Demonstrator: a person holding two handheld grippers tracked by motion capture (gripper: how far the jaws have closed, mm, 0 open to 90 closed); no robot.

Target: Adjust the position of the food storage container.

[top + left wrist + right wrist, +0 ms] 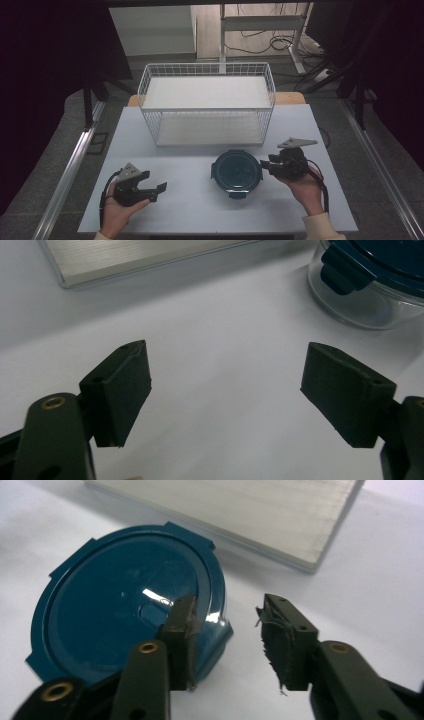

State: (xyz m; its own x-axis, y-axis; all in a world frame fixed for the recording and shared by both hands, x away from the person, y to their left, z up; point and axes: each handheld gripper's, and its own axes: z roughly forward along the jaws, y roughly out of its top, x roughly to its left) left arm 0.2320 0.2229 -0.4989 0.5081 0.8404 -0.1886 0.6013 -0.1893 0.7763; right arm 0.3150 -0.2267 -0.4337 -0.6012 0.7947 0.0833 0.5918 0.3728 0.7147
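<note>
High view: right gripper (266, 164) spread at the container (237, 171) lid's edge, left gripper (159, 190) spread over bare table (190, 210)

The container's (125, 605) teal lid is glossy plastic over a clear glass-like bowl, the basket (206, 102) upper centre is white-coated wire, the table (190, 200) is smooth matt white, and the right tool's (227, 640) black pads look matt and frayed.

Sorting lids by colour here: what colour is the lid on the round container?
Dark teal blue. The lid shows best in the right gripper view.
</note>
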